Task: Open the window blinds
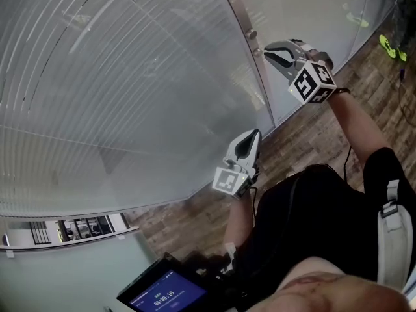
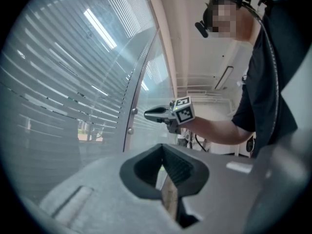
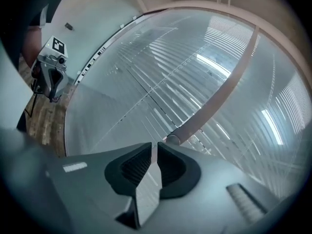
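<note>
Screen (image 1: 170, 296): lit, by my body.
Left tongs (image 1: 250, 137): pinched together, empty, spare beside glass (image 1: 312, 18).
Right tongs (image 1: 268, 52): barely parted, empty, aimed at knob (image 3: 171, 140), likely to tilt blinds (image 1: 97, 77).

window blinds (image 1: 97, 90): thin pale slats, soft sheen, behind glossy glass | post (image 1: 260, 83): smooth metal, satin | floor (image 1: 312, 142): wood-grain planks, matt | left gripper (image 1: 255, 134): matt grey plastic, ribbed inside the jaws | shirt (image 1: 312, 220): black cloth, matt
</note>
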### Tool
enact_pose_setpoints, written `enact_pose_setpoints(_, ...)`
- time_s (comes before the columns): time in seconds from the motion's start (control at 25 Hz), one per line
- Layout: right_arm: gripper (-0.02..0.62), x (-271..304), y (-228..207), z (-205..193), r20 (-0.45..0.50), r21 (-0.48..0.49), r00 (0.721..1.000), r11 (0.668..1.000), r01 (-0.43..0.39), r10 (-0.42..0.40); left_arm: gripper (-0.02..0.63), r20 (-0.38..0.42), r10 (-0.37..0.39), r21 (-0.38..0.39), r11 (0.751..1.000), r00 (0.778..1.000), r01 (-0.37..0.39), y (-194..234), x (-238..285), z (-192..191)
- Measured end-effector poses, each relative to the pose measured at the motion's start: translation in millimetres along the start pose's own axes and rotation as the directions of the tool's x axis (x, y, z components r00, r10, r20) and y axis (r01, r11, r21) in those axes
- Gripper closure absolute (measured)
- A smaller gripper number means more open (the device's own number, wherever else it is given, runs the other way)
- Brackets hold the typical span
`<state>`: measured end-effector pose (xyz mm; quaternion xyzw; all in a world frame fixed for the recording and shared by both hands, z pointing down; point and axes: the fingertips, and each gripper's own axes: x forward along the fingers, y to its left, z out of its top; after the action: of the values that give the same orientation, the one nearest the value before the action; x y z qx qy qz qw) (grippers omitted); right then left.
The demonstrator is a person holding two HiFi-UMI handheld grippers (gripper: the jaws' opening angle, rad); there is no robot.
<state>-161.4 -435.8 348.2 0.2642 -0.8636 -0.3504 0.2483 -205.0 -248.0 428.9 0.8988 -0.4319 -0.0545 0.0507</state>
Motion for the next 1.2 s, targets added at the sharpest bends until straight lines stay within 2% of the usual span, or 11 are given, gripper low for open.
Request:
enact_pose_setpoints(0.16,0.531,6,1,-8,-0.005,-0.05,1.0,0.999,0.005,-0.005,0.604,0.003,0.01,0.011,1.0,1.0,-0.01,-2,7,-11)
enact_pose_setpoints(0.36,0.472,23,-14,-6,-0.028,-0.129,0.999,0.991,0.025,-0.029,0.604,0.015,0.026,0.01,1.0,1.0,-0.026,4,11,-2)
enact_pose_setpoints(0.6,0.437,31,-17,-24,-0.062,-0.287,0.994,0.955,0.072,-0.094,0.604,0.019,0.053,0.018,0.998,0.998,-0.053,0,15,-20)
enact_pose_setpoints(0.76,0.414,40,-14,-30,-0.069,-0.325,0.992,0.942,0.08,-0.108,0.604,0.026,0.071,0.02,0.997,0.997,-0.072,1,14,-25)
enact_pose_setpoints(0.96,0.414,44,-19,-20,-0.074,-0.36,0.99,0.929,0.083,-0.117,0.604,0.028,0.087,0.013,0.996,0.996,-0.087,1,8,-20)
enact_pose_setpoints(1.2,0.454,46,-13,-24,-0.083,-0.388,0.988,0.917,0.087,-0.129,0.604,0.032,0.107,0.024,0.994,0.994,-0.107,-4,4,-24)
